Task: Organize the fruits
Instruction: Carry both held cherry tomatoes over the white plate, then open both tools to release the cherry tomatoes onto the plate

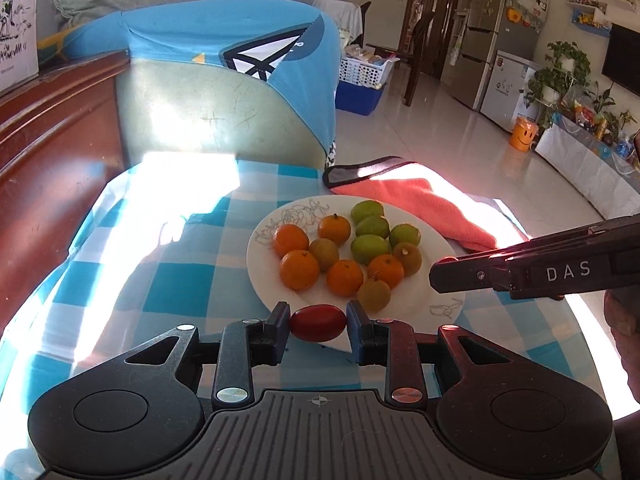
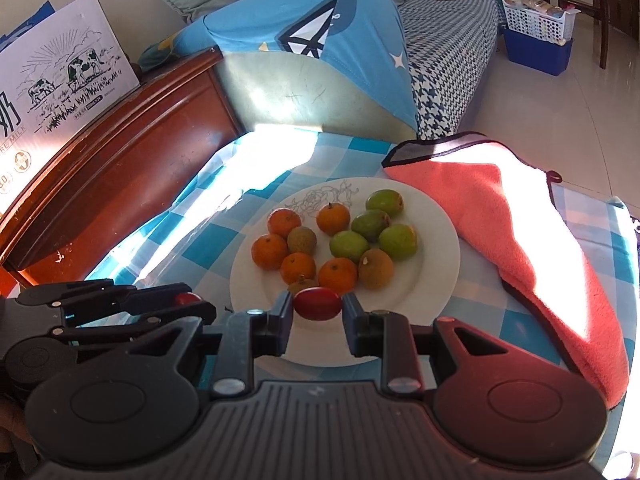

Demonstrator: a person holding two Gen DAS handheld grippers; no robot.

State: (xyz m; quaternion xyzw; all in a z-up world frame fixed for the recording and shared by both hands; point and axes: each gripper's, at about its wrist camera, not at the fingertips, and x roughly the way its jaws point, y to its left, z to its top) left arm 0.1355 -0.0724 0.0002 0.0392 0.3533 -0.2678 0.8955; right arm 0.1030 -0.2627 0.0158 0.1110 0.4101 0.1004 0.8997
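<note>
Checked blue tablecloth (image 1: 168,280) carries a white plate (image 1: 440,292) of fruit; in the left wrist view the left gripper (image 1: 318,326) is clamped narrowly on a red tomato (image 1: 318,322) at the plate's near rim. Right wrist view: the right gripper (image 2: 316,306) pinches a second red tomato (image 2: 318,303) over the near rim.

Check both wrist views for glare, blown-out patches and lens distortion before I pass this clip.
Left wrist view: sunlight blows out the checked tablecloth at left; room edges bow from the fisheye. Right wrist view: the coral towel is washed white across its top; plate and fruit stay evenly lit and sharp.
</note>
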